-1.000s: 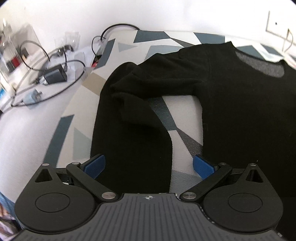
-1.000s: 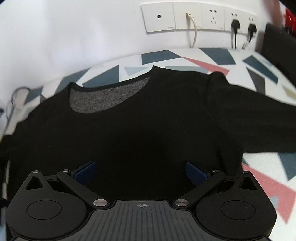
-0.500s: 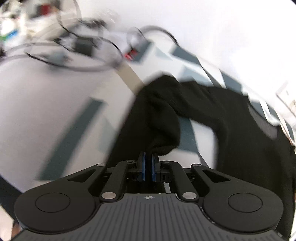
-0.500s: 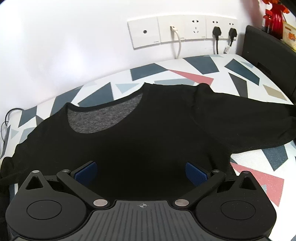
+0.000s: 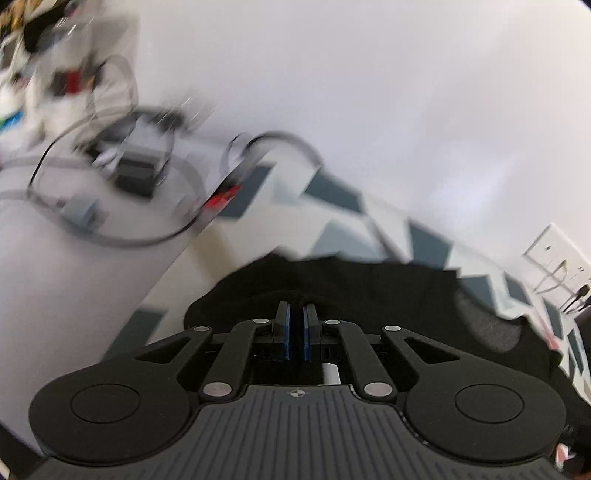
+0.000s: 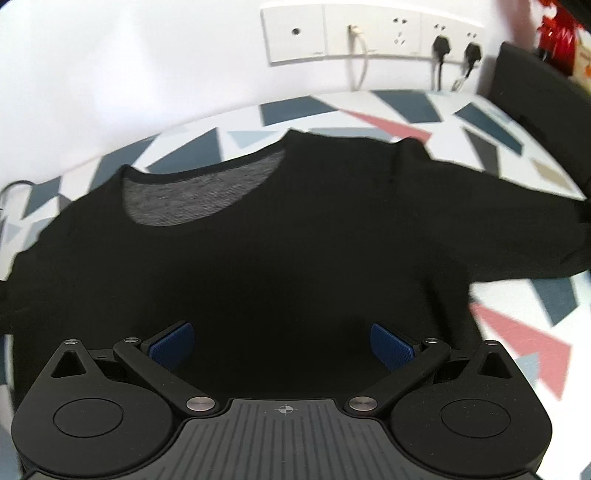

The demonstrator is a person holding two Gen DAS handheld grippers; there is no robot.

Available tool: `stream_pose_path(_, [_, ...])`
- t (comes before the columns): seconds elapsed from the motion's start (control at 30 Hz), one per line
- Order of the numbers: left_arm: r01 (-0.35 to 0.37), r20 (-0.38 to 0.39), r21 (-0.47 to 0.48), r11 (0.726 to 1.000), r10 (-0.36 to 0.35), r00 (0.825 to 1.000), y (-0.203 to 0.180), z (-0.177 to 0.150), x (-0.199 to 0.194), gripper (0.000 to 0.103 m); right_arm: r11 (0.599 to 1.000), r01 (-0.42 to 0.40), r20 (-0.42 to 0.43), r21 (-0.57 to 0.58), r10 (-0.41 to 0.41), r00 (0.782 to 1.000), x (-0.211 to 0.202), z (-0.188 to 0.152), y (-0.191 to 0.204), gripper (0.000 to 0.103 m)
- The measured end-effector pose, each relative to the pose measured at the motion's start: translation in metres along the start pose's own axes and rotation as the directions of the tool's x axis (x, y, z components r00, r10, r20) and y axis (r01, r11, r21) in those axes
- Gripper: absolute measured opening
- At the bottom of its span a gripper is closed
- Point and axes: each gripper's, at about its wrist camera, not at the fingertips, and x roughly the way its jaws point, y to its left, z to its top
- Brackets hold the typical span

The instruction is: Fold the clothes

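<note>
A black long-sleeved sweater (image 6: 280, 251) lies front-up on a patterned cloth, its neckline (image 6: 199, 199) toward the wall and its right sleeve (image 6: 517, 221) stretched out to the right. My right gripper (image 6: 282, 345) is open and empty over the sweater's lower body. In the left wrist view my left gripper (image 5: 295, 314) is shut on the sweater's left sleeve (image 5: 258, 291), holding it lifted, with the rest of the sweater (image 5: 424, 295) beyond and to the right. The view is blurred by motion.
The cloth with grey, blue and red triangles (image 6: 517, 332) covers the table. Wall sockets with plugged cables (image 6: 369, 33) are behind it. Cables and a black power adapter (image 5: 136, 170) lie on the white surface at the left. A dark object (image 6: 535, 85) stands at the far right.
My left gripper closed on the sleeve, then lifted and swung it up and toward the sweater's body. My right gripper stayed open, drifting a little over the sweater.
</note>
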Motion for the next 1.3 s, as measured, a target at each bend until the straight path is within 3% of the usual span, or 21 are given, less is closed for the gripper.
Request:
stream_pose_path(0.1, [0.085,0.087,0.078,0.993,-0.091,0.992,-0.045,0.007,-0.007,0.007,0.999,0.017,0.023,-0.031,-0.016,1.000,-0.003,0.000,-0.011,0.102])
stream_pose_path(0.23, [0.248,0.029,0.158,0.956,-0.255,0.966,-0.122,0.008,0.011,0.007,0.999,0.032,0.047,-0.017,-0.031,0.998,-0.006,0.001,-0.031,0.102])
stream_pose_path(0.33, [0.379,-0.063,0.217,0.899,-0.375,0.925,-0.178,-0.010,0.019,0.010,0.998,0.063,0.056,-0.022,-0.062,0.997,-0.008,0.001,-0.044,0.102])
stream_pose_path(0.37, [0.408,-0.117,0.251,0.878,-0.390,0.913,-0.194,-0.022,0.022,0.023,0.997,0.077,0.056,-0.028,-0.075,0.996,-0.008,0.001,-0.047,0.102])
stream_pose_path(0.4, [0.433,-0.188,0.297,0.851,-0.392,0.900,-0.208,-0.035,0.028,0.049,0.996,0.085,0.054,-0.040,-0.082,0.995,-0.008,0.002,-0.050,0.102])
stream_pose_path(0.43, [0.438,-0.229,0.339,0.833,-0.379,0.897,-0.213,-0.044,0.030,0.066,0.995,0.088,0.056,-0.048,-0.085,0.995,-0.009,0.002,-0.053,0.102])
stream_pose_path(0.47, [0.444,-0.268,0.379,0.812,-0.362,0.893,-0.219,-0.054,0.033,0.076,0.994,0.093,0.061,-0.049,-0.090,0.994,-0.010,0.002,-0.056,0.102])
stream_pose_path(0.5, [0.450,-0.306,0.418,0.789,-0.344,0.888,-0.224,-0.064,0.035,0.076,0.994,0.096,0.064,-0.044,-0.093,0.994,-0.011,0.002,-0.058,0.102])
stream_pose_path(0.57, [0.423,-0.263,0.467,0.777,-0.334,0.905,-0.209,-0.070,0.028,0.076,0.995,0.096,0.067,-0.030,-0.094,0.993,-0.013,0.001,-0.063,0.102])
stream_pose_path(0.67, [0.393,-0.238,0.414,0.821,-0.319,0.917,-0.161,-0.065,0.027,0.077,0.995,0.095,0.063,-0.033,-0.093,0.994,-0.010,-0.003,-0.063,0.102])
stream_pose_path(0.73, [0.365,-0.236,0.341,0.867,-0.297,0.925,-0.124,-0.061,0.029,0.077,0.993,0.097,0.062,-0.060,-0.093,0.994,-0.006,-0.007,-0.056,0.102])
stream_pose_path(0.8, [0.261,-0.220,0.323,0.910,-0.196,0.956,-0.094,-0.061,0.035,0.077,0.993,0.071,0.083,-0.097,-0.063,0.995,-0.007,-0.010,-0.044,0.101])
stream_pose_path(0.87, [0.137,-0.194,0.332,0.933,-0.074,0.978,-0.074,-0.062,0.045,0.076,0.988,0.019,0.119,-0.154,-0.001,0.993,-0.012,-0.014,-0.029,0.096])
stream_pose_path(1.0, [0.047,-0.144,0.364,0.930,0.006,0.989,-0.067,-0.063,0.059,0.076,0.926,-0.073,0.125,-0.371,0.128,0.984,-0.017,-0.026,0.015,0.090])
stream_pose_path(1.1, [0.014,-0.111,0.389,0.921,0.032,0.993,-0.076,-0.062,0.071,0.076,0.870,-0.091,0.083,-0.485,0.149,0.985,-0.010,-0.034,0.048,0.084])
stream_pose_path(1.2, [0.008,-0.122,0.401,0.916,0.045,0.991,-0.076,-0.063,0.079,0.076,0.857,-0.066,0.050,-0.510,0.106,0.993,0.005,-0.038,0.061,0.068])
stream_pose_path(1.27, [-0.001,-0.127,0.429,0.903,0.062,0.990,-0.075,-0.067,0.081,0.077,0.885,-0.085,0.051,-0.457,0.121,0.991,0.004,-0.029,0.057,0.044])
stream_pose_path(1.3, [0.000,-0.117,0.437,0.899,0.056,0.992,-0.073,-0.068,0.080,0.076,0.898,-0.096,0.042,-0.430,0.126,0.991,0.004,-0.022,0.053,0.020])
